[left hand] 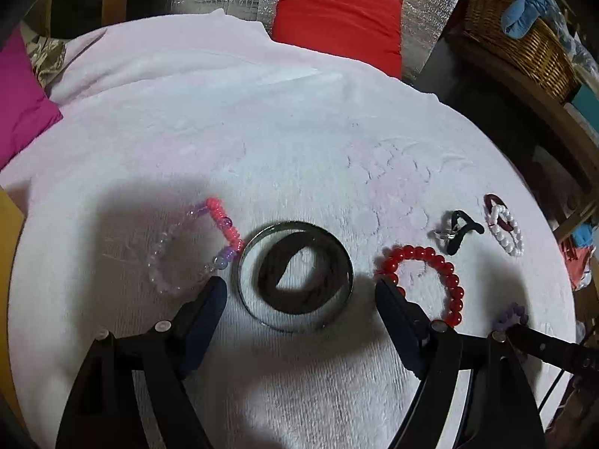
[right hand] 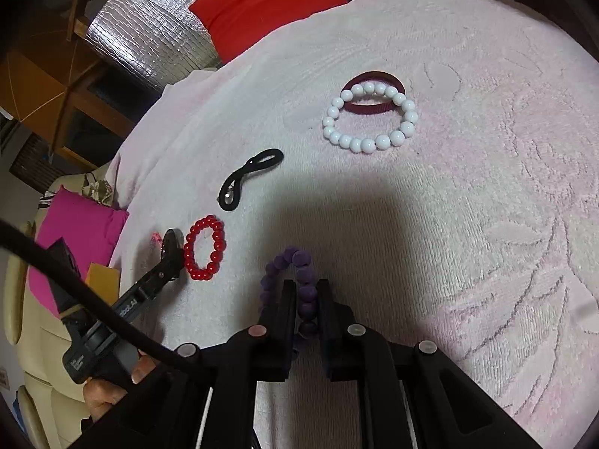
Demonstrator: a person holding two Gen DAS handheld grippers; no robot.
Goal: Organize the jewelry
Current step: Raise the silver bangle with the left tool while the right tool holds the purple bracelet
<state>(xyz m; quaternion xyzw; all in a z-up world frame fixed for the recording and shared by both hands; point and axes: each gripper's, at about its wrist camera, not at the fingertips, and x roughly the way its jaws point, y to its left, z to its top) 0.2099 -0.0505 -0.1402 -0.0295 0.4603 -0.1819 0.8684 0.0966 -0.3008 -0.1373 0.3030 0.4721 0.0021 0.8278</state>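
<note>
Terrycloth towel (left hand: 299,142), pale pink and nubby, drapes the bench. On it, the left tool (left hand: 301,286) gapes wide around a smooth metal bangle (left hand: 247,299) ringing a brown fabric band (left hand: 299,273). Glossy red beads (left hand: 445,273) lie beside. The right tool (right hand: 307,288) is clamped on a matte purple bead bracelet (right hand: 305,262).

4 bead bracelets lie on the towel (left hand: 299,119): 1 red (left hand: 423,280), 1 white (right hand: 368,118), 1 purple (right hand: 295,292) and 1 mixed pink-and-clear (left hand: 202,243). There is 1 metal bangle (left hand: 295,277). 3 hair ties show: 1 brown (left hand: 299,273) inside the bangle, 1 black (right hand: 249,179) and 1 maroon (right hand: 374,93). There is 1 small clear ring (left hand: 443,232) at the black tie. 2 hand-held grippers are in view, left (left hand: 301,286) and right (right hand: 307,286).
</note>
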